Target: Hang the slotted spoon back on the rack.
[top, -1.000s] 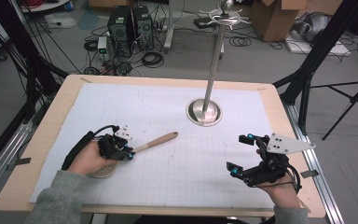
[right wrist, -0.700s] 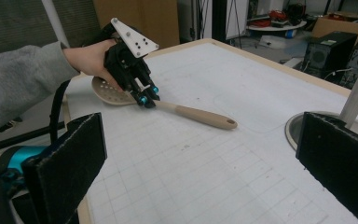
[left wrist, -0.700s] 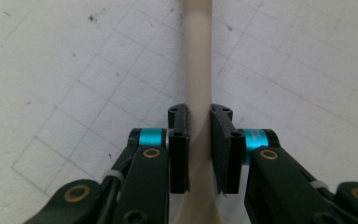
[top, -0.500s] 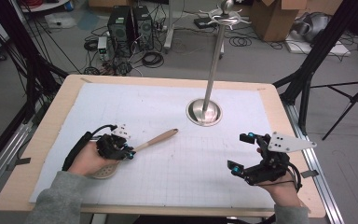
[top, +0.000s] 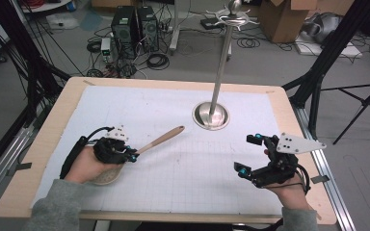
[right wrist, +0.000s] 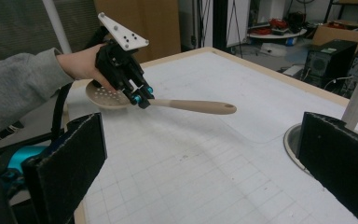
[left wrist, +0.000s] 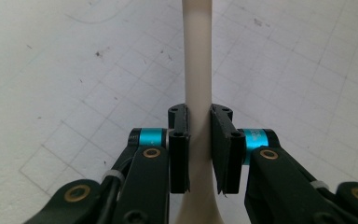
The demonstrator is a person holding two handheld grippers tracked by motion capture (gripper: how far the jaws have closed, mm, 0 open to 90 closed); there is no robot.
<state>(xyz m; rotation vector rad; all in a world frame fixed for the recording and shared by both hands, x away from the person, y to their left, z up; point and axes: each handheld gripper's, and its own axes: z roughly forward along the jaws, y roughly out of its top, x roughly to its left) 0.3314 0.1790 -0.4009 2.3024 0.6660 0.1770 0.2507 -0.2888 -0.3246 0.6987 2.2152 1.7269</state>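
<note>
Little had moved since the earlier frame: the left hand-held gripper (top: 131,155) stayed clenched on the wooden slotted spoon (top: 161,141) near the bench's (top: 43,139) front-left corner, its handle angling toward the middle. Gripped at the neck just above the perforated bowl, the spoon looked light, stiff and smooth, so a firm pinch there seemed sound. At the front-right, the right hand-held gripper (top: 248,154) waited released. Farther back stood the metal stand (top: 220,72).

A metal stand (top: 213,114) with a round base rises from the gridded mat (top: 173,115) on the wooden table (top: 53,125).
</note>
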